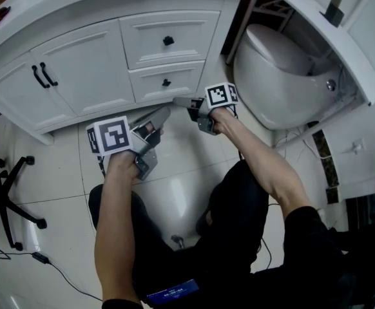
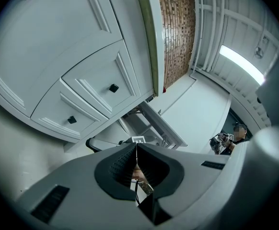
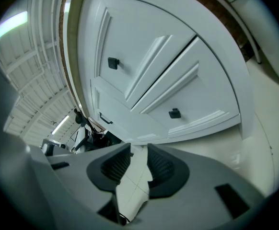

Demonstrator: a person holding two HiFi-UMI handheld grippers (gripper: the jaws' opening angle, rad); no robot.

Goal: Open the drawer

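A white vanity has two shut drawers, one above the other. The upper drawer (image 1: 169,38) and the lower drawer (image 1: 167,81) each carry a small black knob. In the right gripper view the lower drawer's knob (image 3: 174,113) lies just ahead and to the right, and the upper knob (image 3: 112,63) lies farther off. My right gripper (image 1: 178,101) is shut on nothing, its tips just below the lower drawer's front. My left gripper (image 1: 167,111) hovers beside it over the floor, pads (image 2: 125,159) together and empty. The left gripper view also shows the lower knob (image 2: 72,120).
Left of the drawers, the double cabinet doors (image 1: 65,76) have black bar handles. A white toilet (image 1: 284,76) stands close on the right. A black chair base (image 1: 10,192) and a cable (image 1: 52,262) lie on the tiled floor at left. The person's legs fill the foreground.
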